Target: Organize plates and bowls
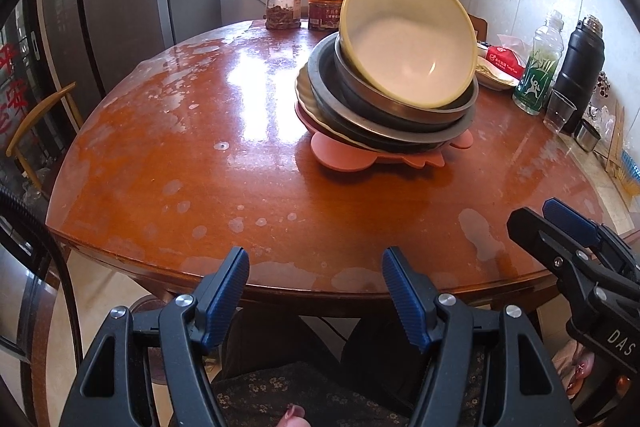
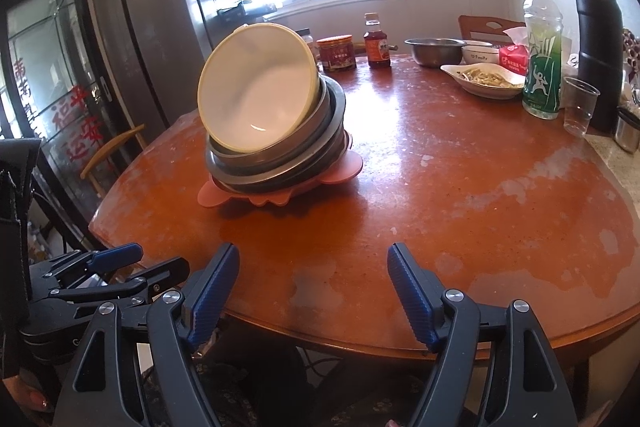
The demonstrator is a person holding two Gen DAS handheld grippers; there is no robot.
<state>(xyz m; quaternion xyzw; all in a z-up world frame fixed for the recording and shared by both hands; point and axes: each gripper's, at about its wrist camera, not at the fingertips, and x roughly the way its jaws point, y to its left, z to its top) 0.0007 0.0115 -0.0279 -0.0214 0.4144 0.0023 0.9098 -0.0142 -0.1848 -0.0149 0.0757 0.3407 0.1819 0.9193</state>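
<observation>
Both grippers are hovering at the desk's (image 1: 168, 155) near edge, the left gripper (image 1: 316, 291) and right gripper (image 2: 312, 287) each keeping their fingers spread on nothing. The stack (image 1: 384, 115) is sitting at twelve o'clock on a pink tray (image 2: 280, 193), its top bowl (image 2: 256, 87) leaning toward six o'clock.

Glossy, worn wooden table (image 1: 168, 155); matt pink plastic tray (image 1: 340, 155) under dull metal pans (image 1: 400, 115) and a smooth yellow-rimmed bowl (image 1: 408, 39).
</observation>
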